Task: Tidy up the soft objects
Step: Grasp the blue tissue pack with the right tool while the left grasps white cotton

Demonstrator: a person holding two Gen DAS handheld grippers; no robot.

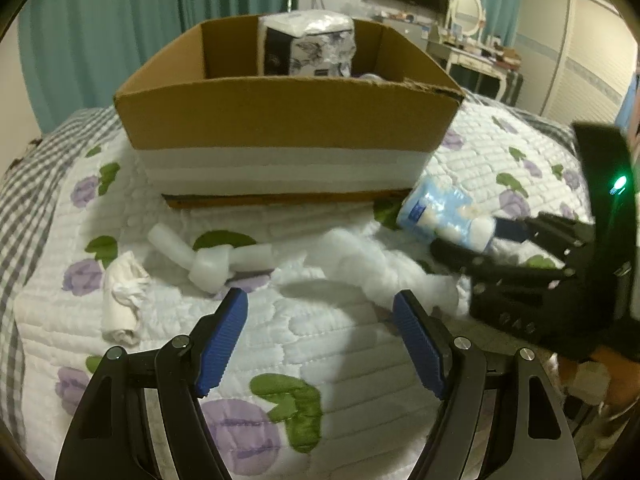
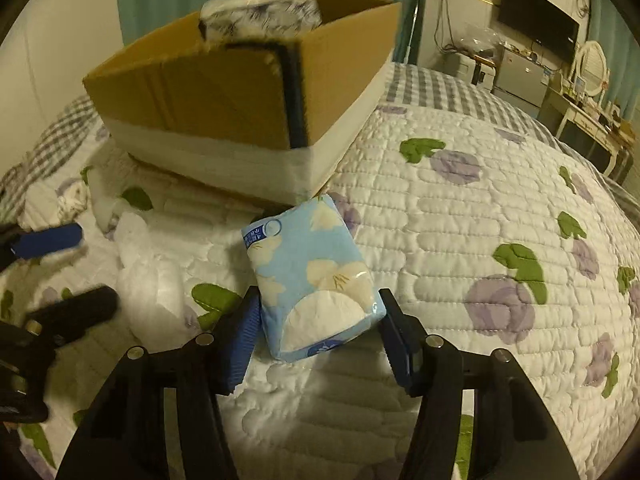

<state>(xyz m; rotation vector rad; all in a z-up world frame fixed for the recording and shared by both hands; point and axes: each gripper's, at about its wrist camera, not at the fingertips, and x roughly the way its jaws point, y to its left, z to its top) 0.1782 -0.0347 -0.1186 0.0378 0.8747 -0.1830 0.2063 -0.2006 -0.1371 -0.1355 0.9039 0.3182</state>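
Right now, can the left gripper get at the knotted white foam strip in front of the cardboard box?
Probably yes: the left gripper is open and empty, the knotted foam strip lies just ahead on the quilt, with nothing between them.

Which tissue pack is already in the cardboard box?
The plastic-wrapped pack with the dark floral print stands inside the box; the light-blue pack lies outside on the quilt.

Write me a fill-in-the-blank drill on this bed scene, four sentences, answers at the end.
1. The right gripper is closed on a light ____ tissue pack.
2. The left gripper is ____, with nothing between its fingers.
3. The cardboard box stands on a quilt printed with ____ flowers.
4. A wrapped pack sits ____ the box.

Answers: blue; open; purple; inside
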